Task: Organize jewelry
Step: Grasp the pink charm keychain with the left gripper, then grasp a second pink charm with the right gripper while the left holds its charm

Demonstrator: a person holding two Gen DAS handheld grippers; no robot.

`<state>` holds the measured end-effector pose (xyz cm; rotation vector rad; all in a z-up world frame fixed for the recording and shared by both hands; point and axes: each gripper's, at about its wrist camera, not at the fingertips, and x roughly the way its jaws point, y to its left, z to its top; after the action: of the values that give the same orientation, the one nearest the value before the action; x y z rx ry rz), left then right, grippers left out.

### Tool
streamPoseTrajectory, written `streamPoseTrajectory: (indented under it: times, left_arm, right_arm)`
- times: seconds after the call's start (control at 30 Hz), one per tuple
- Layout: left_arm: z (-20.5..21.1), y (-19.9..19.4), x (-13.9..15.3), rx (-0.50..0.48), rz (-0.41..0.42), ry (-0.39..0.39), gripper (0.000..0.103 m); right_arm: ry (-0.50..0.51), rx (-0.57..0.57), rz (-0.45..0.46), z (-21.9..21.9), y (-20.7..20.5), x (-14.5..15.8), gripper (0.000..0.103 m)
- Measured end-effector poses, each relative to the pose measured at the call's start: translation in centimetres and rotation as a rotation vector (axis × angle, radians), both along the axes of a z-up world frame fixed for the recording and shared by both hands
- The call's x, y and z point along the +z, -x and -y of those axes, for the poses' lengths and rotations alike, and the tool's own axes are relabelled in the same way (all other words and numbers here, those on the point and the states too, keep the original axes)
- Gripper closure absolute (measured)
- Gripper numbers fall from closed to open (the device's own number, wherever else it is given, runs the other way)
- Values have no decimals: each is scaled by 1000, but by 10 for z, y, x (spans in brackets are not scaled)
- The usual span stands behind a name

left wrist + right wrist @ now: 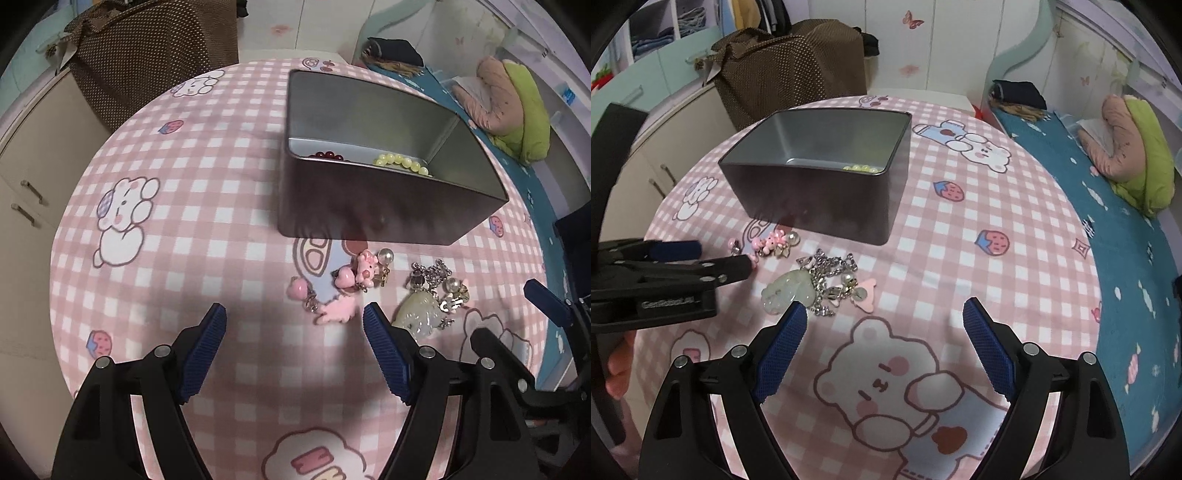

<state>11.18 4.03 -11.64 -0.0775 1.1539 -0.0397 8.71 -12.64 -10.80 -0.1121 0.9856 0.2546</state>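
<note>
A grey metal tin (369, 218) (820, 199) stands on the pink checked tablecloth. Inside lie a dark red bead bracelet (328, 156) and a yellow bead bracelet (402, 162) (860, 168). In front of it lie pink charm earrings (343, 284) (768, 242), a pale green pendant (421, 317) (786, 290) and a silver chain with pearls (439, 280) (831, 269). My left gripper (295, 325) is open, just short of the pink charms. My right gripper (884, 317) is open, just right of the pendant. The left gripper also shows in the right wrist view (701, 258).
The round table (1015, 206) has a brown bag (790, 70) on a cabinet behind it and a bed with a blue sheet (1126, 236) to the right, holding a pink and green cushion (1134, 147).
</note>
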Motion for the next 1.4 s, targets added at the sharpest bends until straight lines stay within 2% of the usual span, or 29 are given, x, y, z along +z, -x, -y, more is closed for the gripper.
streamPoseTrajectory:
  times: [0.13,0.2,0.27,0.33,0.43,0.7,0.77,0.83,1.13,1.23,1.4]
  left_arm:
    - [4,-2,-2,-14,19,-40,31]
    - [8,0,-1,-28,37,-82,48]
    - [11,-1,0,-65,51,-82,57]
    - [8,-1,1,-69,55,-88,76]
    - [-3,-3,3,-74,42,-26,76]
    - [-25,5,6,-36,54,40,76]
    - [-30,7,8,-21,58,52,76]
    - [-37,6,8,-10,61,57,76]
    - [-61,17,16,55,97,74,76]
    - [-66,18,17,71,103,82,76]
    - [-71,20,15,81,104,98,76]
  right_arm:
    - [-2,13,-4,-2,0,-2,19]
    - [-4,14,-6,-3,-1,-3,19]
    - [-8,20,-5,-4,-3,-3,19]
    - [-14,32,-3,-7,-3,-2,19]
    - [-31,61,15,-12,-2,3,19]
    - [-90,239,140,-40,4,19,20]
    - [-103,285,156,-48,2,20,26]
    - [-108,308,138,-56,-2,18,37]
    - [-116,377,78,-84,-21,-2,60]
    - [-102,403,61,-94,-26,-8,66]
    - [-60,366,43,-100,-32,-19,66]
